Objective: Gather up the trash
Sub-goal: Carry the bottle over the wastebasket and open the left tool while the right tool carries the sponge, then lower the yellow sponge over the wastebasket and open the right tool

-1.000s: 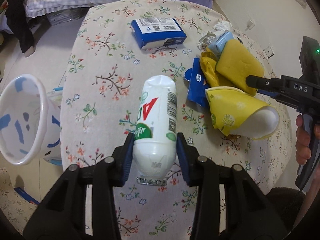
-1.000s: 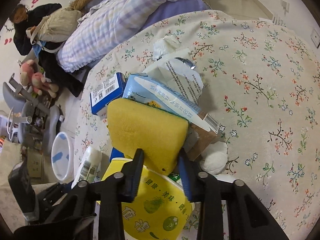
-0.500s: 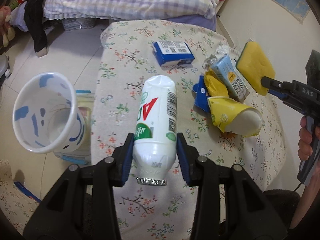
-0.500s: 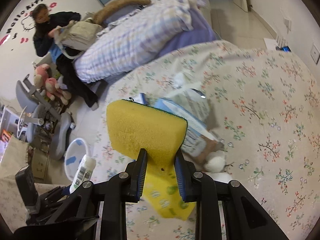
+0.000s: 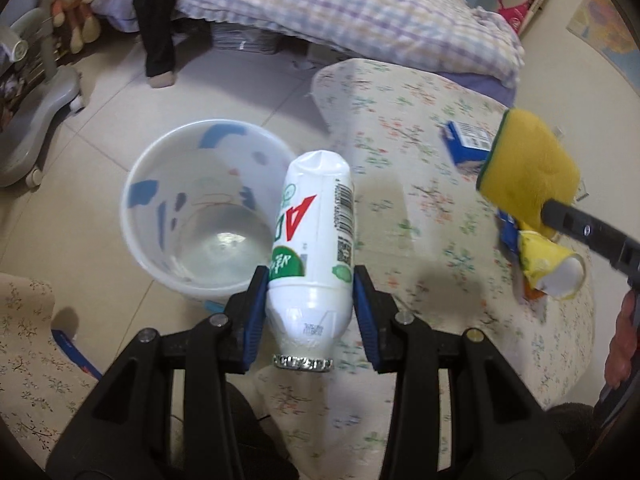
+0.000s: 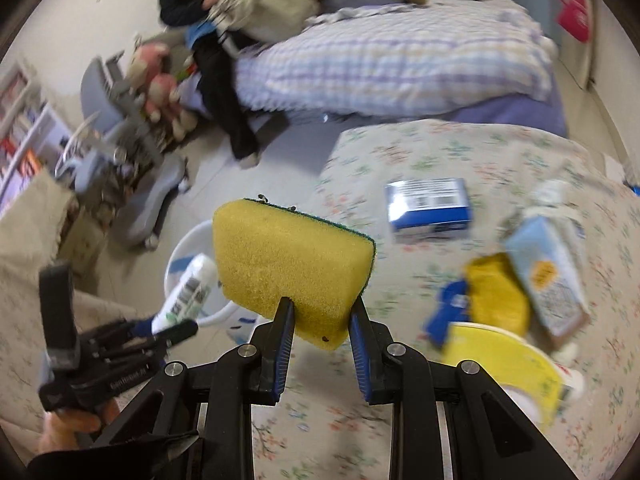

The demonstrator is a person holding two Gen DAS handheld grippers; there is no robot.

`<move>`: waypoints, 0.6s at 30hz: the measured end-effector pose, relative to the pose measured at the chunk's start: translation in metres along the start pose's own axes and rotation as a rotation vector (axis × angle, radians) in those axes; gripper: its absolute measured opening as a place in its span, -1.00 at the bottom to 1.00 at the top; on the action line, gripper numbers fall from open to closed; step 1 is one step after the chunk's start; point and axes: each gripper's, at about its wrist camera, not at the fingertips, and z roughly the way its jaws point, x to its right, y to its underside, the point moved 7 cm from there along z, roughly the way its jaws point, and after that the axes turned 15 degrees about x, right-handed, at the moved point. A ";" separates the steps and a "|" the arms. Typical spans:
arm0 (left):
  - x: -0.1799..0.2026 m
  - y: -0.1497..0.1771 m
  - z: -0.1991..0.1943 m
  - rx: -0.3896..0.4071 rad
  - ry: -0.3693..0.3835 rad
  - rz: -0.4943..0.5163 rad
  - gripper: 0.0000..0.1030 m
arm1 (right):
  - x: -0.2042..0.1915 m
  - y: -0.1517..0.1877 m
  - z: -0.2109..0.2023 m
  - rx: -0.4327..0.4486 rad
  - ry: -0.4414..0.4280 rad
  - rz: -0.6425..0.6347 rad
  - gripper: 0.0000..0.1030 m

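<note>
My left gripper (image 5: 310,288) is shut on a white plastic bottle (image 5: 316,236) with red letters, its cap end toward the camera. The bottle hangs over the table's left edge, beside the rim of a white bin (image 5: 200,208) that stands on the floor. My right gripper (image 6: 322,316) is shut on a yellow sponge (image 6: 292,260) with a green backing, held in the air above the floral table (image 6: 440,152). In the left wrist view the sponge (image 5: 528,176) shows at the right. The bin (image 6: 188,252) and bottle (image 6: 188,296) appear left of the sponge in the right wrist view.
On the table lie a blue-and-white box (image 6: 430,204), a light blue carton (image 6: 548,268), a yellow wrapper (image 6: 496,292) and a yellow paper cup (image 5: 548,264). A bed with a checked quilt (image 5: 340,12) stands behind. A grey chair base (image 5: 36,104) is on the floor at left.
Both grippers have moved left toward the bin. The sponge was lifted off the trash pile into the air. The bottle now hangs at the table edge beside the bin.
</note>
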 end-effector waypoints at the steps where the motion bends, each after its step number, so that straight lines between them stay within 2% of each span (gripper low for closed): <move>1: -0.006 0.000 0.003 0.000 -0.009 -0.008 -0.17 | -0.004 0.004 0.006 -0.008 0.000 -0.008 -0.46; 11: -0.056 -0.007 0.029 0.020 -0.088 -0.034 -0.15 | -0.049 0.025 0.076 -0.085 0.034 -0.097 -0.46; 12: -0.061 -0.004 0.030 -0.003 -0.098 -0.044 -0.10 | -0.051 0.027 0.082 -0.089 0.037 -0.103 -0.46; 14: -0.068 0.001 0.026 -0.016 -0.124 -0.048 0.24 | -0.058 0.028 0.091 -0.097 0.044 -0.111 -0.46; 15: -0.072 0.004 0.022 -0.011 -0.152 -0.045 0.48 | -0.060 0.029 0.095 -0.100 0.046 -0.115 -0.46; 16: -0.077 0.006 0.017 -0.001 -0.185 -0.038 0.59 | -0.061 0.030 0.097 -0.100 0.047 -0.118 -0.45; 18: -0.084 0.011 0.011 -0.002 -0.218 -0.030 0.60 | -0.066 0.031 0.105 -0.106 0.055 -0.137 -0.45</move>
